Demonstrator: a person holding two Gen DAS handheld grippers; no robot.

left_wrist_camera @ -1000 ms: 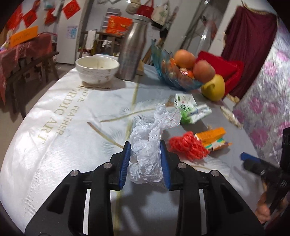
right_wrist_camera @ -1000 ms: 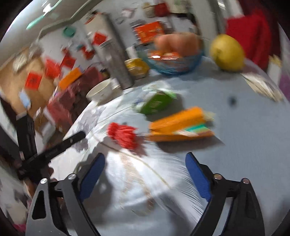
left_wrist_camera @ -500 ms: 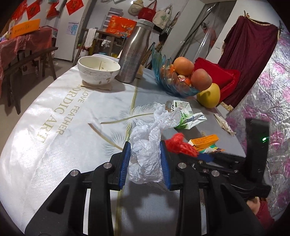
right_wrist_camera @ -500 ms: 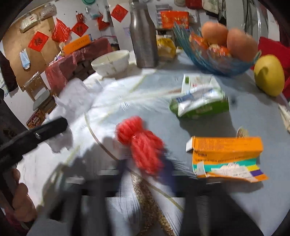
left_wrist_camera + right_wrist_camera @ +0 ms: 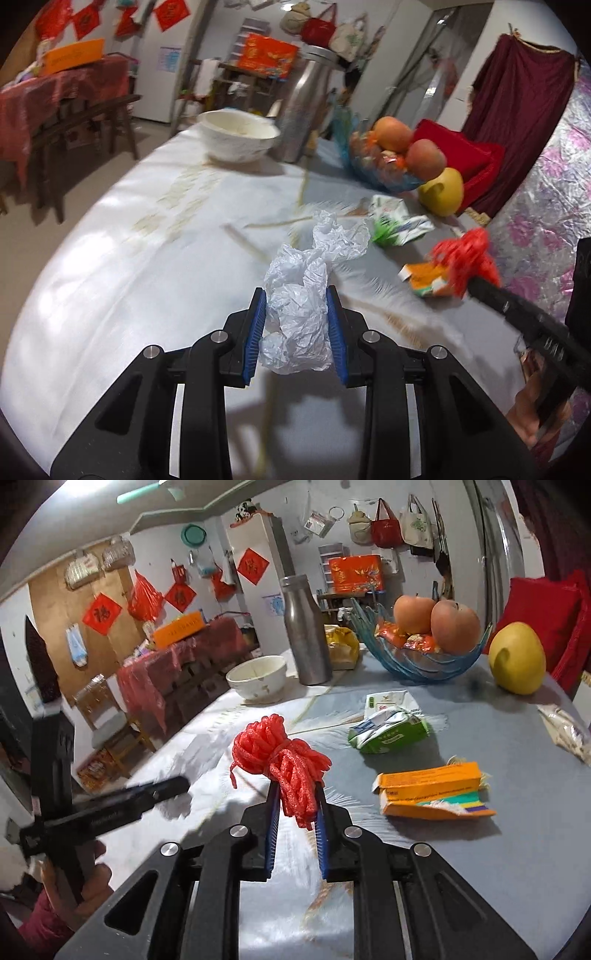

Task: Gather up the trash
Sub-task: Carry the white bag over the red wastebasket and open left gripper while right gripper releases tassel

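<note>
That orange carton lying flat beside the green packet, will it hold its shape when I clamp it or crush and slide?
The orange carton probably crushes somewhat: its end flaps gape open, so it looks empty and light. Lying flat on the smooth tablecloth, it may skid if nudged. It seems unlikely to roll or tip.

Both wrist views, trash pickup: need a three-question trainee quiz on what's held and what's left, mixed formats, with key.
1. True or false: the left gripper is shut on the crumpled white plastic bag.
2. Multiple choice: the right gripper holds A) the orange box, B) the red net bundle, C) the green-and-white wrapper.
3. Fill in: the two apples sit in the blue glass ____.

Key: 1 true; 2 B; 3 bowl.
</note>
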